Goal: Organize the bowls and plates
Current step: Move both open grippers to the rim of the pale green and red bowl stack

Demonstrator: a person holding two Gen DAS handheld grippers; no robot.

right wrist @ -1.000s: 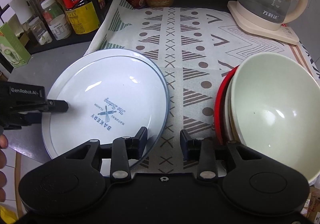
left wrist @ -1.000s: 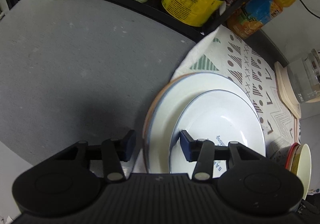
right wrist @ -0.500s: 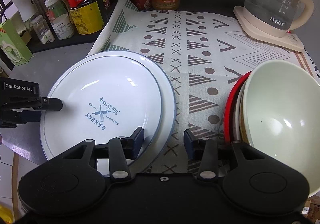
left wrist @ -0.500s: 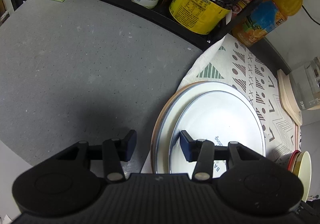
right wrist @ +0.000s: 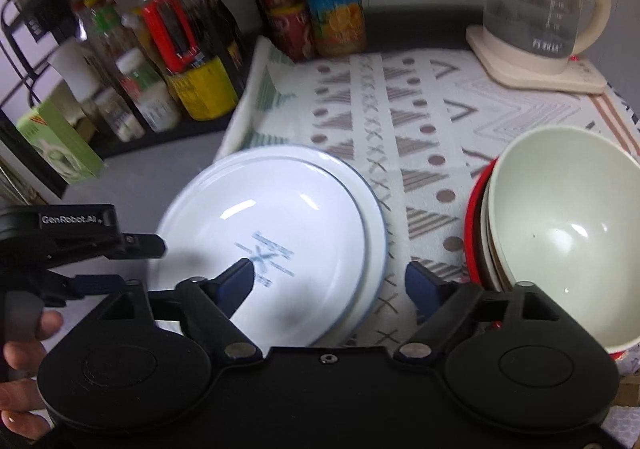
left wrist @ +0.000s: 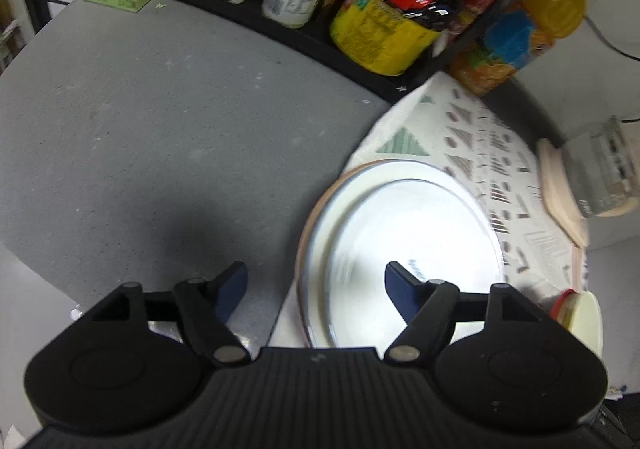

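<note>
Presently, both tools stand empty. The left hand-held gripper [left wrist: 316,281] has its jaws spread wide, straddling the near rim of the plate stack [left wrist: 400,233] without visible contact. The right hand-held gripper [right wrist: 330,281] is likewise spread, hovering above the same plate stack [right wrist: 272,233], pinching nothing.

Plates: a smaller printed plate [right wrist: 264,229] lies nested on a larger blue-rimmed plate [right wrist: 374,217]; the left view suggests a third, tan-edged one beneath. The stack sits partly on the patterned cloth [right wrist: 420,117] and partly over the grey tabletop [left wrist: 140,129].

Bowls: a pale bowl [right wrist: 560,233] is nested in others, one red-rimmed, just beside the plates on the cloth. A glass kettle [right wrist: 536,9] stands at the rear, well apart.

Judgement: the plate-stacking step appears complete, or nearly so; the bowls also look gathered. The next move calls for either squaring the top plate concentrically or clearing both tools without dragging a rim. The overhang at the cloth's edge is the point to watch.
</note>
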